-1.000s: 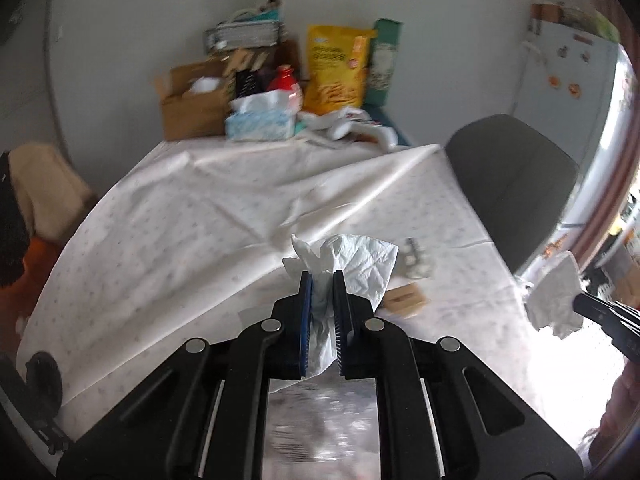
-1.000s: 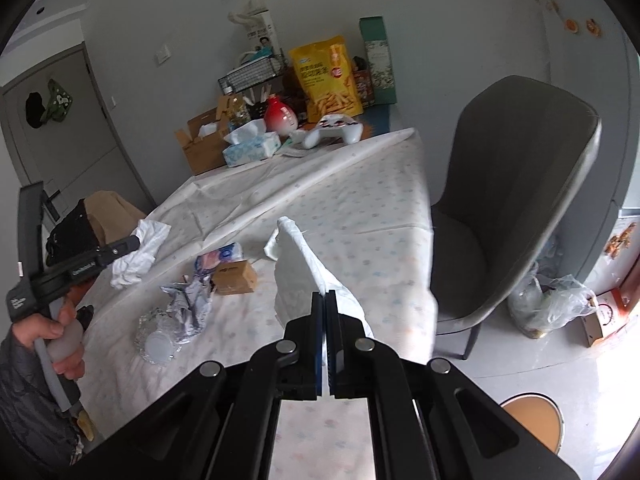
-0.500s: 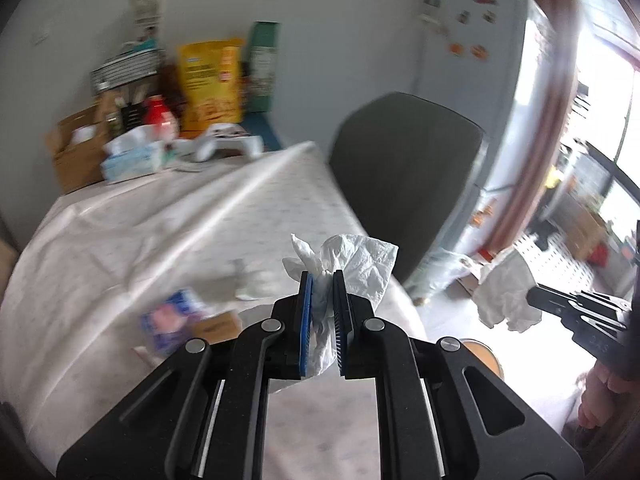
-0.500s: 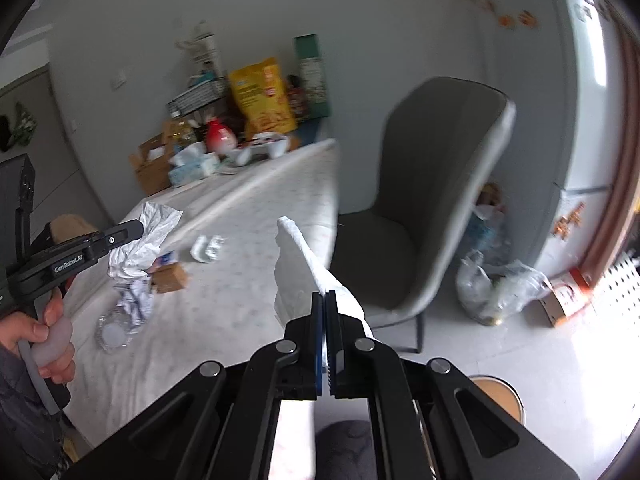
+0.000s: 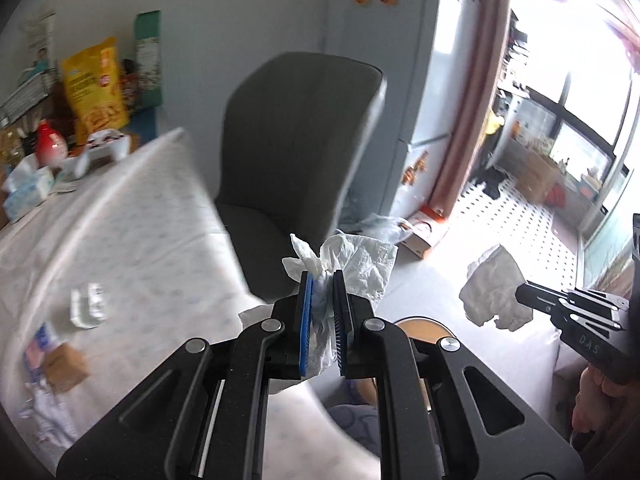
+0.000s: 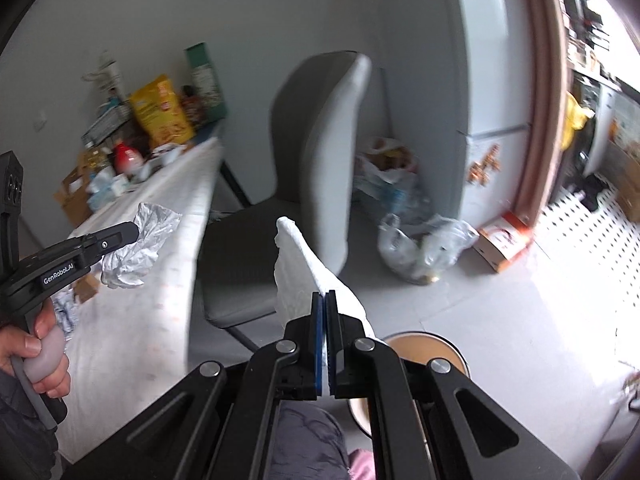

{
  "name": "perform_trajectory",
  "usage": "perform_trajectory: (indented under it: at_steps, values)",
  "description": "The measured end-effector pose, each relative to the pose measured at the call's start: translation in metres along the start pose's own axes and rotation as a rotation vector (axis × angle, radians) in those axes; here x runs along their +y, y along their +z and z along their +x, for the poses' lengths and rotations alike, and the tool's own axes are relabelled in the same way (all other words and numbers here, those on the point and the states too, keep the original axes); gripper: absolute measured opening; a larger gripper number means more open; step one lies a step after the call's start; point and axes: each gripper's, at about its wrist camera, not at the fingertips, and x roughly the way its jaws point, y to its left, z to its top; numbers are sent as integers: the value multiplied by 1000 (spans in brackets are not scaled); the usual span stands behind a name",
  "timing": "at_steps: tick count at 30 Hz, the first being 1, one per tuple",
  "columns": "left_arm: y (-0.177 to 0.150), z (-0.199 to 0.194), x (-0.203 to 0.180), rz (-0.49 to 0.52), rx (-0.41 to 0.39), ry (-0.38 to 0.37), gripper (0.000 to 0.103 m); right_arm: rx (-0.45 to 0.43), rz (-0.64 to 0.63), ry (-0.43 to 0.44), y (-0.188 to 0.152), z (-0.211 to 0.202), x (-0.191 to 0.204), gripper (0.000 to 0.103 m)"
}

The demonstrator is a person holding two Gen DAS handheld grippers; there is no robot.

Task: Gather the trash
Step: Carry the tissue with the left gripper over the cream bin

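Observation:
My left gripper (image 5: 321, 280) is shut on a crumpled white tissue (image 5: 360, 264), held in the air past the table's edge. It also shows in the right wrist view (image 6: 134, 231) with its tissue (image 6: 136, 248). My right gripper (image 6: 325, 298) is shut on a second white tissue (image 6: 298, 268), seen in the left wrist view (image 5: 520, 290) with that tissue (image 5: 494, 292). A round tan-rimmed bin (image 6: 424, 344) stands on the floor just beyond both grippers, partly hidden by them (image 5: 420, 326). More trash lies on the table: a white blister pack (image 5: 86, 306) and a small brown box (image 5: 64, 366).
A grey chair (image 5: 296, 152) stands beside the table (image 5: 120, 232) with its white cloth. Boxes, a yellow bag (image 5: 94, 96) and a tissue box sit at the table's far end. Plastic bags (image 6: 416, 244) and a carton lie on the floor by the fridge (image 6: 492, 80).
Both grippers have swung right, away from the table toward the floor and chair, each still holding its tissue. The round bin has come into view below them.

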Motion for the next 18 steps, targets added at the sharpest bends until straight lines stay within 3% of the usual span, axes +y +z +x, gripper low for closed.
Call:
perform_trajectory:
  at_steps: [6,18]
  values:
    - [2,44,-37,17,75,-67,11,20,51,-70,-14,7,-38,3]
    - [-21,117,-91,29,212,-107,11,110,164,-120,-53,44,-98,3]
